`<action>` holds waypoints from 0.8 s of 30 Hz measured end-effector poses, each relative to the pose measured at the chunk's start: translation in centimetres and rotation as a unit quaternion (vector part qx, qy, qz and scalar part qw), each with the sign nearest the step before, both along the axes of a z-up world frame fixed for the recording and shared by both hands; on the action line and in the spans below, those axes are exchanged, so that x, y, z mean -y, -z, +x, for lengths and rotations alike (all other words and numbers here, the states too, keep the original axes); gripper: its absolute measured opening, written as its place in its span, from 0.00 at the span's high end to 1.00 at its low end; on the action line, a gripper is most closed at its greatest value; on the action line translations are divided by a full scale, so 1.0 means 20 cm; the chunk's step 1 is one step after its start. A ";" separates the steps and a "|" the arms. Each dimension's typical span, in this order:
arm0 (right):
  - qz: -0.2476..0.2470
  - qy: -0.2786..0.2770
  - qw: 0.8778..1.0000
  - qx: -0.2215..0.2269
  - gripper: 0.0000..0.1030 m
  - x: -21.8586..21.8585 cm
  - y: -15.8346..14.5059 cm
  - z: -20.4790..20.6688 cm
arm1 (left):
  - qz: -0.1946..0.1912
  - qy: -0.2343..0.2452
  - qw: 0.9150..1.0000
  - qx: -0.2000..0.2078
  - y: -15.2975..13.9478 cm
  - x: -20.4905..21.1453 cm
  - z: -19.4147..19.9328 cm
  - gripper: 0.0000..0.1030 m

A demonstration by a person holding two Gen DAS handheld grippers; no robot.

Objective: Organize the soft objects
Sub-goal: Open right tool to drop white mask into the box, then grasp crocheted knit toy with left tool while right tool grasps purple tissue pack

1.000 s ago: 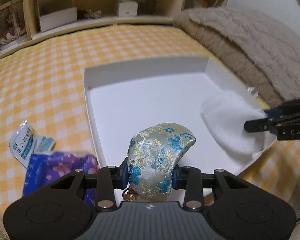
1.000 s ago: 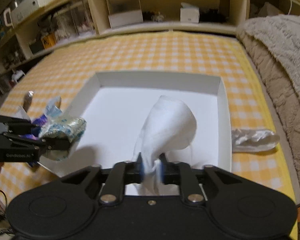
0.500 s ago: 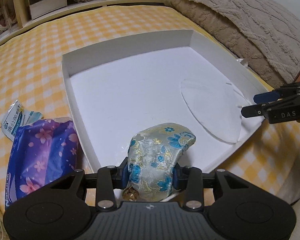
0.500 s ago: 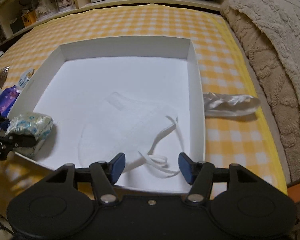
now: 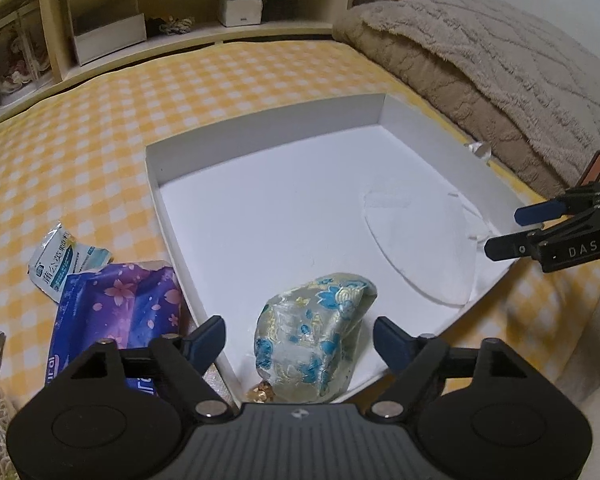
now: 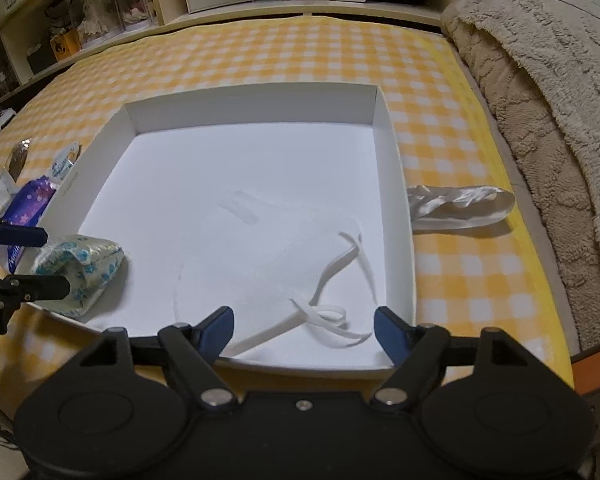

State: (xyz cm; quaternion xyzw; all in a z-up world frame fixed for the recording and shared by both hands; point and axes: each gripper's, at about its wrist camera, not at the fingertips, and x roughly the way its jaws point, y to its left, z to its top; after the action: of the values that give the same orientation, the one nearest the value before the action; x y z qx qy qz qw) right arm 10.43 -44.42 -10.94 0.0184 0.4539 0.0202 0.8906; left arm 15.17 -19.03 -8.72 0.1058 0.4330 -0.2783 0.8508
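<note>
A shallow white box (image 5: 260, 124) (image 6: 396, 184) lies on the yellow checked bed cover. A silver brocade pouch with blue flowers (image 5: 314, 336) (image 6: 82, 264) lies in the box's near left corner, between the fingers of my open left gripper (image 5: 300, 340) (image 6: 24, 256) and free of them. A white face mask (image 5: 420, 248) (image 6: 260, 256) lies flat in the box at the near right, its straps (image 6: 332, 308) loose. My right gripper (image 6: 304, 330) (image 5: 508, 232) is open and empty at the box's near edge.
A purple flowered tissue pack (image 5: 112, 312) (image 6: 30, 204) and a small white-blue packet (image 5: 60, 260) lie left of the box. A white satin cloth piece (image 6: 460, 208) lies right of it. A beige blanket (image 5: 500, 72) (image 6: 540, 100) is heaped on the right. Wooden shelves (image 5: 140, 20) line the back.
My left gripper has opened and let the pouch go inside the box. My right gripper let the mask go about half a second ago, and it now lies flat.
</note>
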 end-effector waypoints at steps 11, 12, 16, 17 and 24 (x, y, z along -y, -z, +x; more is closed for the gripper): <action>0.008 0.006 1.000 0.019 0.08 -0.02 -0.10 -0.05 | -0.019 -0.022 0.999 0.014 -0.10 -0.06 -0.05 0.00; 0.006 0.008 1.000 0.023 0.04 -0.02 -0.12 -0.05 | -0.020 -0.024 0.999 0.016 -0.11 -0.07 -0.05 0.00; 0.003 0.015 0.999 0.041 0.00 -0.03 -0.17 -0.08 | -0.027 -0.034 0.999 0.026 -0.15 -0.10 -0.07 0.00; 0.002 0.016 0.999 0.045 0.00 -0.03 -0.19 -0.09 | -0.028 -0.036 0.999 0.029 -0.16 -0.11 -0.08 0.00; -0.012 0.023 0.998 0.060 0.00 -0.07 -0.28 -0.13 | -0.050 -0.047 0.997 0.043 -0.25 -0.18 -0.11 0.00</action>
State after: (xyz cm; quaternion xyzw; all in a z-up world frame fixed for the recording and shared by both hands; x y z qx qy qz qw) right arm 7.89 -43.02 -5.34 0.0167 0.3992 -0.0052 0.9167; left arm 12.98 -15.39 -3.75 0.0542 0.3858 -0.2542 0.8852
